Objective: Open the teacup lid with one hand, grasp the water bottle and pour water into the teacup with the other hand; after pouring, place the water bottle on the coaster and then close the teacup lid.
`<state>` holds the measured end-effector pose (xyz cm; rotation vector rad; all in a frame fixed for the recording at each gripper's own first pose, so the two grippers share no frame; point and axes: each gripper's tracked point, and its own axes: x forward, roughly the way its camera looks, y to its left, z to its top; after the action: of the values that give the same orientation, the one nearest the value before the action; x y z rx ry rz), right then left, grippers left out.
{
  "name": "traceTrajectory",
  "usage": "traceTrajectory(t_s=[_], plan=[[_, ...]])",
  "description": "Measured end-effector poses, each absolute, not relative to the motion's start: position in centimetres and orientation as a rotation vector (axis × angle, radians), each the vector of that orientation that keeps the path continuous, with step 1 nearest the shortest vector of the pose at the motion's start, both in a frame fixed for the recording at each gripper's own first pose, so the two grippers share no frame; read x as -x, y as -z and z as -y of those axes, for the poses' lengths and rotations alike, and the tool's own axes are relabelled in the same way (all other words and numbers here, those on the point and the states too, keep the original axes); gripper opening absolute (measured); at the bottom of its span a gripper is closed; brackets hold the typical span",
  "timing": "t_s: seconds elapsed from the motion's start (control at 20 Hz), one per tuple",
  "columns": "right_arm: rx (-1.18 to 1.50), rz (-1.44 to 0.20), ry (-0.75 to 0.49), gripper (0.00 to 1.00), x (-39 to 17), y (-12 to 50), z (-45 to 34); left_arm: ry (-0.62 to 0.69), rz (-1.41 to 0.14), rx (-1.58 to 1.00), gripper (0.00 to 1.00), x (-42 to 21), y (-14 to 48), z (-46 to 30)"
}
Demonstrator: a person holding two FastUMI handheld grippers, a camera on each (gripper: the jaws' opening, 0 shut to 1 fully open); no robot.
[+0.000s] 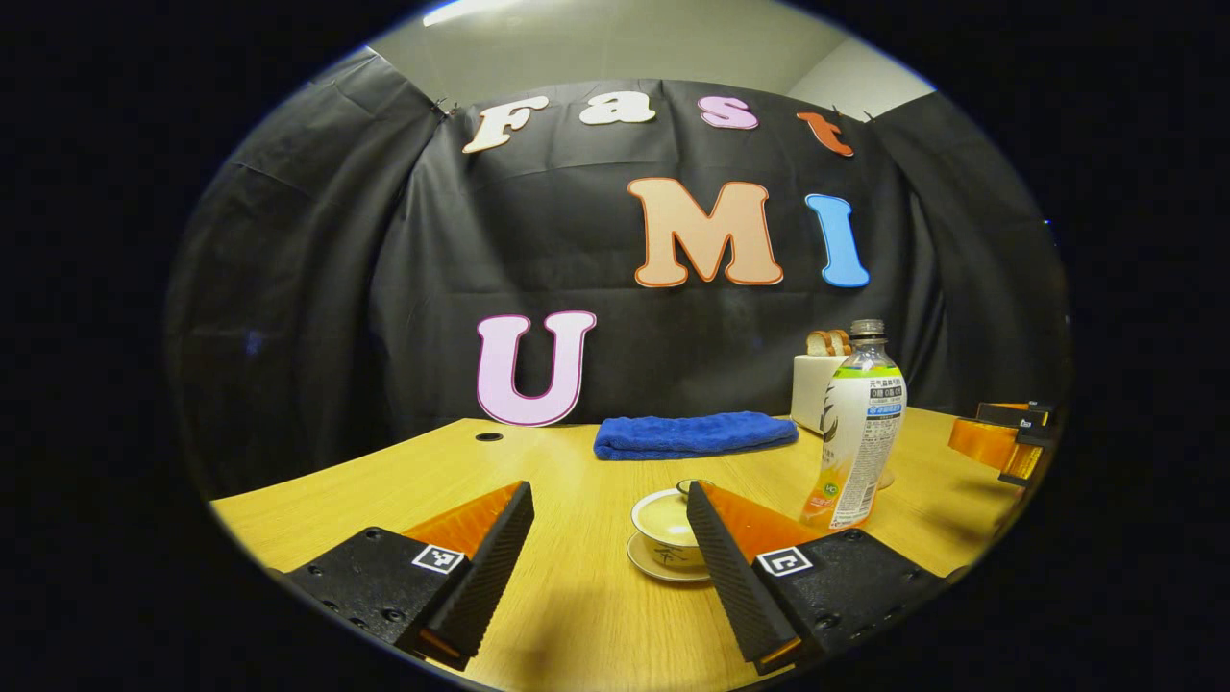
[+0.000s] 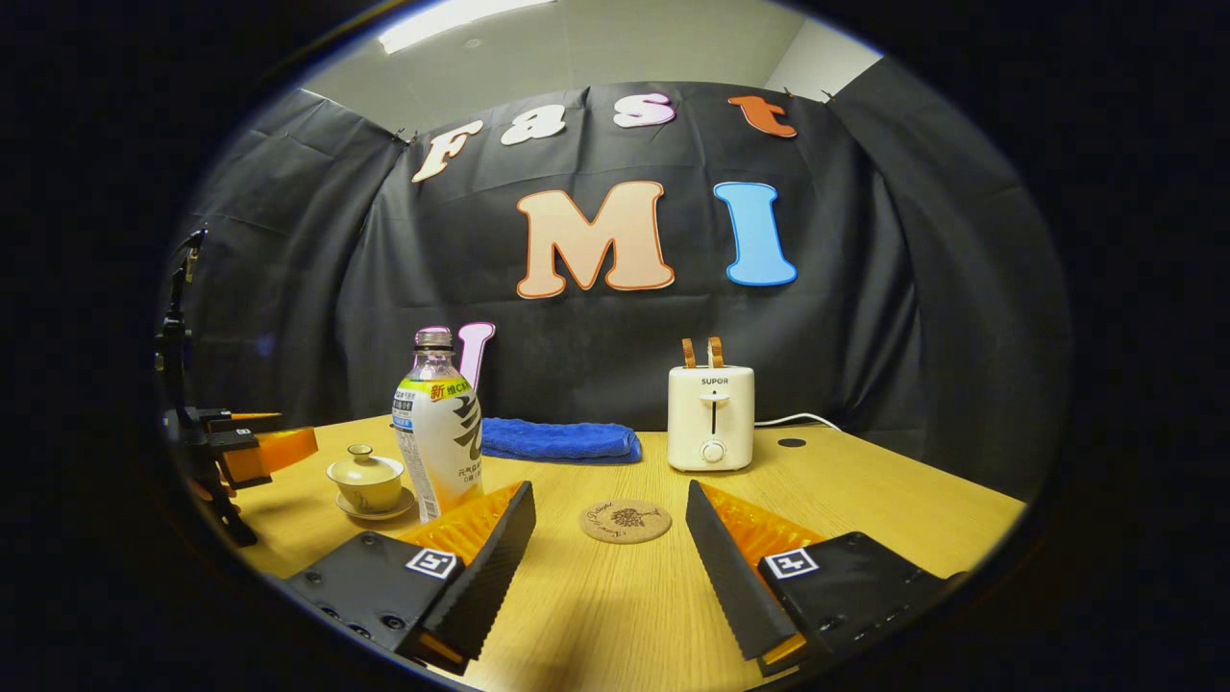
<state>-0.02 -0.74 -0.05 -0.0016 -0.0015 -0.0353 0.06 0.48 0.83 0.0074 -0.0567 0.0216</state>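
Note:
A cream teacup (image 1: 663, 527) sits on its saucer with the lid on, just ahead of my left gripper (image 1: 608, 495), which is open; one fingertip covers the cup's right edge. To the right of the cup stands the upright water bottle (image 1: 858, 432), capped. In the right gripper view the same bottle (image 2: 437, 432) stands left of centre with the lidded teacup (image 2: 365, 478) farther left. The round cork coaster (image 2: 626, 520) lies on the table straight ahead of my open right gripper (image 2: 610, 495), with nothing between the fingers.
A folded blue towel (image 1: 694, 434) lies at the back of the wooden table (image 1: 577, 586). A white toaster (image 2: 711, 418) with bread slices stands behind the coaster, its cord trailing right. The other gripper (image 1: 1004, 442) hovers at the table's right side.

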Motion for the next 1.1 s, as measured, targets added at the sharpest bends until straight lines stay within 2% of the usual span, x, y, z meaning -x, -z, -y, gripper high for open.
traceTrajectory(t_s=[0.25,0.35,0.45,0.6,1.1], plan=[[0.002,0.002,0.035,0.96,0.0,0.1,0.7,0.015,0.057,-0.008,0.94,-0.2,-0.8,0.4],[0.002,0.001,0.035,0.96,0.1,0.0,0.7,0.063,0.056,-0.01,0.92,-0.6,-0.9,1.4],[0.001,0.001,0.035,0.96,0.1,0.0,0.7,0.122,0.053,-0.012,0.94,-1.2,-0.7,2.6],[0.001,0.001,0.035,0.96,0.1,0.0,0.7,0.225,0.029,-0.021,0.89,-2.3,-0.4,4.6],[0.001,0.001,0.03,0.96,0.2,0.0,0.6,0.319,-0.08,-0.059,0.87,-4.5,1.3,6.8]])
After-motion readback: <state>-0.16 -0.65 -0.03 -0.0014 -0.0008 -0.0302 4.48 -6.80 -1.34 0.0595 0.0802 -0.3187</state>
